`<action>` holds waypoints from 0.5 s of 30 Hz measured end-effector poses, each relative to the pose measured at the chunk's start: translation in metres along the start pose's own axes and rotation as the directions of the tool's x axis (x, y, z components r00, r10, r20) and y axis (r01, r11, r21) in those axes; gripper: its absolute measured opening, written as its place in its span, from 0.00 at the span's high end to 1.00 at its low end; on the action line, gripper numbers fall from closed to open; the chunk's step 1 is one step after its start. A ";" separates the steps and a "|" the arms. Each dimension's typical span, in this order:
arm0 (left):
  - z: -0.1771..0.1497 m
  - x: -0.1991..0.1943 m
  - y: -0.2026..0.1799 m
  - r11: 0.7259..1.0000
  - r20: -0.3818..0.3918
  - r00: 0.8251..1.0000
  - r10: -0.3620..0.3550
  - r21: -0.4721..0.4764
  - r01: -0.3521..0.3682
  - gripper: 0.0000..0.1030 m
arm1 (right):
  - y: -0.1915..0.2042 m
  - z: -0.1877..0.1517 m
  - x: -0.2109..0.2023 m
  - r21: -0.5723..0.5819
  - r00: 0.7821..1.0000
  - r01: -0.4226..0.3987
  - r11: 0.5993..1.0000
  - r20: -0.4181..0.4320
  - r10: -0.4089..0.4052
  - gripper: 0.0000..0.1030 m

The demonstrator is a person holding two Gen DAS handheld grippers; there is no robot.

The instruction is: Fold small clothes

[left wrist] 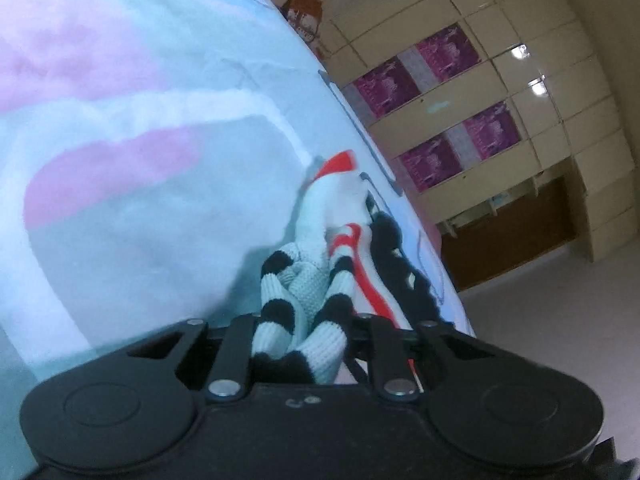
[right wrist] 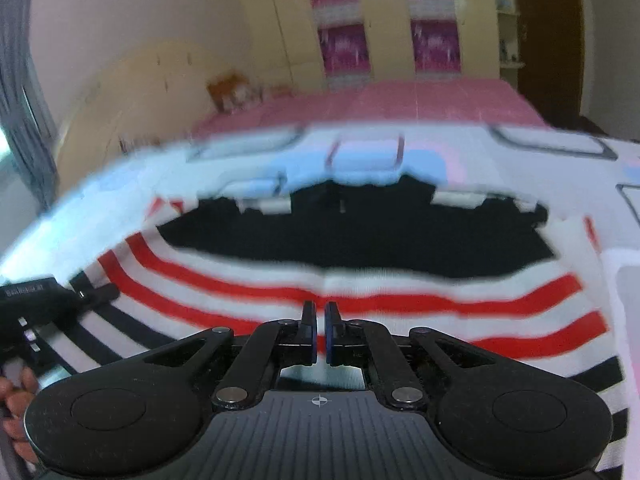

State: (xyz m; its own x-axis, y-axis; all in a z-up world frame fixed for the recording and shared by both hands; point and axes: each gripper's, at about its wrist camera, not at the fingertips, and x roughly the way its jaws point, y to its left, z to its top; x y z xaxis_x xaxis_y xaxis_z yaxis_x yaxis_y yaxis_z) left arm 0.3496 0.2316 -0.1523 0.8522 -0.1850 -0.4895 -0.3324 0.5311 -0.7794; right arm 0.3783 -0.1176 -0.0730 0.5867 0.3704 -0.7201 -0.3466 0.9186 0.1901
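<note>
dim, motion-blurred, fisheye-warped edges

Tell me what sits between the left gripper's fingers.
A bunched fold of the red, white and black striped knit garment fills the left gripper, shown in the left wrist view.

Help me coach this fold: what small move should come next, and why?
Probably lift both tongs together. The left tongs already pinch a bunched edge of the striped sweater, and the right tongs look shut at its near edge.

No text can be read anywhere. The left gripper (right wrist: pixel 94 294) carries a small white label, too blurred to make out.
</note>
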 end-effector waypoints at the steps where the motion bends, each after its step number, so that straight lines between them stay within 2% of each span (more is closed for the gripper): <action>1: 0.001 0.001 -0.003 1.000 -0.003 1.000 0.003 0.009 -0.003 0.83 | 0.002 -0.002 0.001 -0.018 1.000 0.010 1.000 0.021 -0.010 0.98; 8: 0.000 -0.002 -0.010 1.000 0.002 1.000 0.003 0.030 -0.003 0.83 | 0.003 -0.003 0.000 -0.014 1.000 0.023 1.000 0.014 -0.023 0.98; 15: -0.002 -0.010 -0.029 0.997 0.021 1.000 -0.022 0.074 0.020 0.83 | -0.008 0.001 0.001 0.052 1.000 -0.018 0.998 -0.002 0.018 0.98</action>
State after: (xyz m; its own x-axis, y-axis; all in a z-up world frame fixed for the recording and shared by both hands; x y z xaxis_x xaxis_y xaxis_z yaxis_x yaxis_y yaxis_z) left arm 0.3498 0.2166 -0.1252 0.8677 -0.1790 -0.4638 -0.2843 0.5868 -0.7582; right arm 0.3823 -0.1244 -0.0747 0.5788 0.3871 -0.7177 -0.3188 0.9175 0.2377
